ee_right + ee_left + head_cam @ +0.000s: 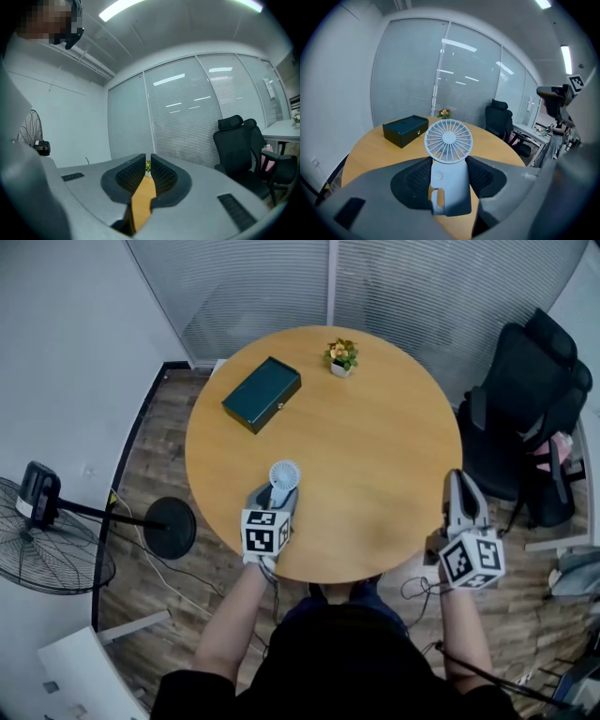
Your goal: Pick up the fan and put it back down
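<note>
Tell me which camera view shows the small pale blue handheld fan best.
The left gripper view: the pale blue handheld fan fills its centre, with the round grille and handle clear, held between the jaws of the left gripper. The head view shows the fan small from above, partly behind that gripper. The right gripper view does not show it.

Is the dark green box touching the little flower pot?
No, the dark green box and the little flower pot sit apart, with bare round table between them.
</note>
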Motion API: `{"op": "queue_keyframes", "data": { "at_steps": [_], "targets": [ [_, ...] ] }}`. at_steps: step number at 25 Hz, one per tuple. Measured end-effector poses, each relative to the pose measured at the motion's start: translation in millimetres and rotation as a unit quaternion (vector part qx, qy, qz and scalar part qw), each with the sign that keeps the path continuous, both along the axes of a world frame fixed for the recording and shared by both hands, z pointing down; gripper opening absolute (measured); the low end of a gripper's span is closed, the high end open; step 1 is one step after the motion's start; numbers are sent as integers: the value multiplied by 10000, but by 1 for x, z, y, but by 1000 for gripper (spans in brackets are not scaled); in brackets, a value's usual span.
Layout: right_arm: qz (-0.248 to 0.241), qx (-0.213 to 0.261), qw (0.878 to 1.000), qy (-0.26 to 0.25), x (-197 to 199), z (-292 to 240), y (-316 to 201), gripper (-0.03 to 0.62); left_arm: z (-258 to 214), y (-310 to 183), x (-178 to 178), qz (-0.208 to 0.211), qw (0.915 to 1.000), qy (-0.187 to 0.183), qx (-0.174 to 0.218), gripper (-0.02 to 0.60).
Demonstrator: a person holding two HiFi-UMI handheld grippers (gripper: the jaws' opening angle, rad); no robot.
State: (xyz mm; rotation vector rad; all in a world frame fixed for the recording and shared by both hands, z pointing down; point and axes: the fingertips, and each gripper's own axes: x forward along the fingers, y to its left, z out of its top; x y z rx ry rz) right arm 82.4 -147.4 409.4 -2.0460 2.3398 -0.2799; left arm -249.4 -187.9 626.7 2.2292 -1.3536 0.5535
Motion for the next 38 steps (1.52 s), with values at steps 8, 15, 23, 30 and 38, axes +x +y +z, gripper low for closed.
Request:
{"op": "queue_keyframes", "data": {
  "at_steps": [8,15,23,30,38],
  "targets": [
    [281,-250,9991,188,8,19,10,38,86,-17,-12,82,9961,-446,-759,215],
    [406,-347,9984,172,15,32,11,35,119,-30,-2,410,9898,-890,-1034,215],
    [329,-412,9985,160,13,43,3,35,139,-27,1,412,9868,-962,-1238,216],
    [130,-406,9990,132,6,41,-14,35,104,-16,-9,352,9902,-677,-1170,256],
    [-346,-137,9993,18,-1,17,-45,34,-6,-26,-22,-299,9987,-250,-318,255]
  ]
}}
